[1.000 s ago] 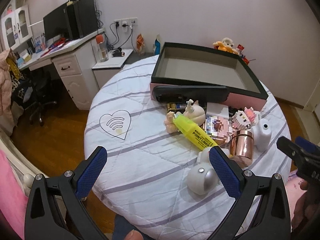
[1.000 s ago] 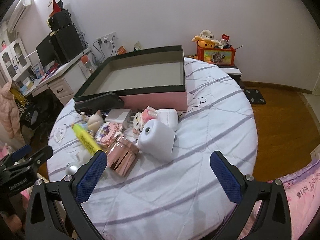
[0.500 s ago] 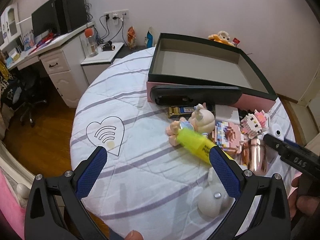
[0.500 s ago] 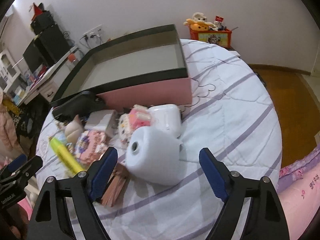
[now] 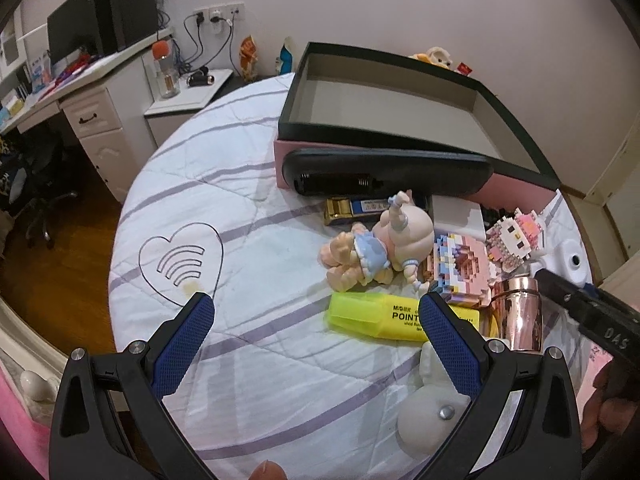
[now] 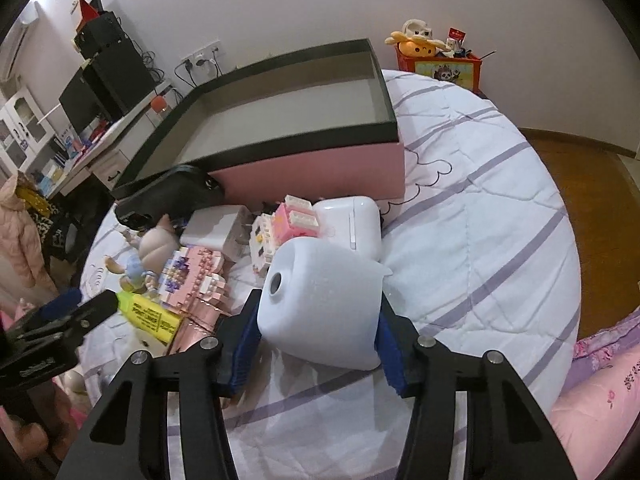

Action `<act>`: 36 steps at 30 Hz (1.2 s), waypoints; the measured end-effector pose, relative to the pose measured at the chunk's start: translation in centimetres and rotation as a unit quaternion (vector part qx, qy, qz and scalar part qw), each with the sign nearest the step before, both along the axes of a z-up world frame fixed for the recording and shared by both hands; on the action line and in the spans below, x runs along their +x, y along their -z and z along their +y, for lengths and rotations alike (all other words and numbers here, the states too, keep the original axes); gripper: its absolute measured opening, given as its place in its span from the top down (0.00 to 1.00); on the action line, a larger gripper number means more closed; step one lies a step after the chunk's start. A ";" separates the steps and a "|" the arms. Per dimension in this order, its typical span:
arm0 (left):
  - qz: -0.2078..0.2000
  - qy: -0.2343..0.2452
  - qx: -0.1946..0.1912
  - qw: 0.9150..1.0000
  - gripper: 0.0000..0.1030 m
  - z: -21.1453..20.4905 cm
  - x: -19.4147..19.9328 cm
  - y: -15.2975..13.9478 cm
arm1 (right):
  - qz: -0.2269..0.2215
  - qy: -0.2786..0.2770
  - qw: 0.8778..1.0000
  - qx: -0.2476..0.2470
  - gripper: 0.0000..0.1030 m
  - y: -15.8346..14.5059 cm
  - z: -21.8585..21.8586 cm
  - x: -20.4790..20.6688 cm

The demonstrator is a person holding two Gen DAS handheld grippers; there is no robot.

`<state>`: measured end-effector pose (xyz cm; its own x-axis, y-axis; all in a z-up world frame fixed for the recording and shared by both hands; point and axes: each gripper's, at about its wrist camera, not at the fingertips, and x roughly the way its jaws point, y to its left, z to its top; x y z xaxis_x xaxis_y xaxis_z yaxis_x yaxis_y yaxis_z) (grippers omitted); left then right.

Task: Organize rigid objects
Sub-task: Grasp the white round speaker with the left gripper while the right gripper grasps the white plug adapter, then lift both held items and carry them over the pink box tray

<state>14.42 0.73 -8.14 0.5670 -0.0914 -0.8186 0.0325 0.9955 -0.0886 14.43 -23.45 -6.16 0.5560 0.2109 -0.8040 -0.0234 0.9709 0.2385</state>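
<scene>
My right gripper (image 6: 316, 332) has its blue pads on both sides of a white plastic container (image 6: 320, 304) lying on the table, closed on it. The empty pink box with a black rim (image 6: 280, 120) stands behind it; it also shows in the left wrist view (image 5: 400, 108). My left gripper (image 5: 316, 344) is open and empty above the tablecloth, near a yellow highlighter (image 5: 384, 316). A doll (image 5: 384, 248), pink block figures (image 5: 464, 268), a rose-gold cylinder (image 5: 516, 316) and a black remote (image 5: 384, 178) lie in front of the box.
A white earbud case (image 6: 352, 220) and a white charger (image 6: 216, 228) lie by the box. A white round toy (image 5: 428, 420) sits under my left gripper's right finger. The round table (image 5: 240, 208) has a striped white cloth. A desk (image 5: 80, 92) stands at the left.
My right gripper has moved forward and closed around the white container. My left gripper has moved closer to the highlighter and doll, still open.
</scene>
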 end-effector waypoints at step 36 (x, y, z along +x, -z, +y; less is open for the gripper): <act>-0.003 0.118 -0.067 0.991 0.43 -4.9 -3.4 2.2 | -0.020 0.007 1.000 0.006 0.49 -1.5 -0.6 -1.8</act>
<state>11.07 -4.18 -10.37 0.5224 -0.3287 -0.7868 0.2631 0.9398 -0.2180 12.58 -24.01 -4.68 0.5905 0.2129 -0.7784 -0.0198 0.9681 0.2498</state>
